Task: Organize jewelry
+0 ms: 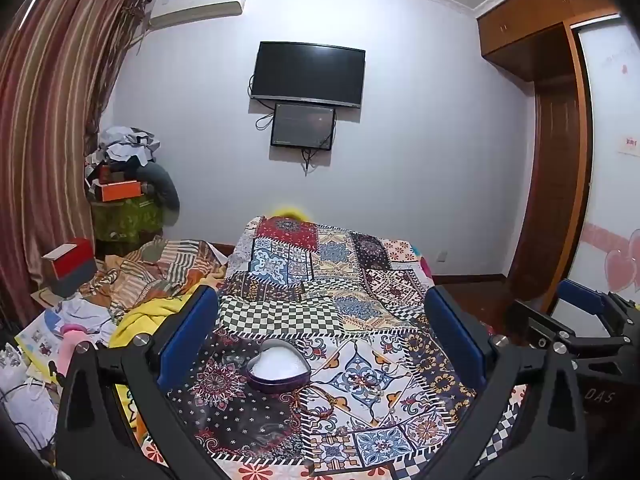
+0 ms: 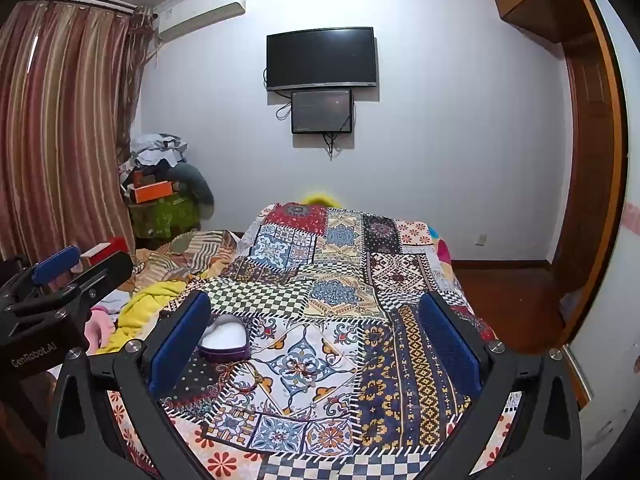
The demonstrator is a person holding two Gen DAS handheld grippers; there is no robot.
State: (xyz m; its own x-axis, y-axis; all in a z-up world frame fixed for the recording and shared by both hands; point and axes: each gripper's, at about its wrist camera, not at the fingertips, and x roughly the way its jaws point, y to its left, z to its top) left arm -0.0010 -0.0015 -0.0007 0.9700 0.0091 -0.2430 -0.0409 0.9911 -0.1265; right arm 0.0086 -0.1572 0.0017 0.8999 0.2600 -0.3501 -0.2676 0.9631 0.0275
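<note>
A heart-shaped purple box [image 1: 278,366] with a white lining lies lidless on the patchwork cloth [image 1: 360,312]. In the right wrist view the box [image 2: 224,340] shows just inside the left finger. In front of it lies a thin reddish cord-like piece [image 2: 250,376], hard to tell from the pattern. My left gripper [image 1: 320,308] hovers above the cloth, open, nothing between its blue pads [image 1: 188,336], with the box between and below them. My right gripper [image 2: 316,312] is open too and holds nothing. Each gripper shows at the edge of the other's view.
The patchwork cloth covers a bed that runs toward the far wall. Left of it lie a yellow blanket [image 1: 140,320], striped bedding [image 1: 160,268], a red and grey box [image 1: 72,266] and papers. A wooden wardrobe [image 1: 560,160] stands at the right.
</note>
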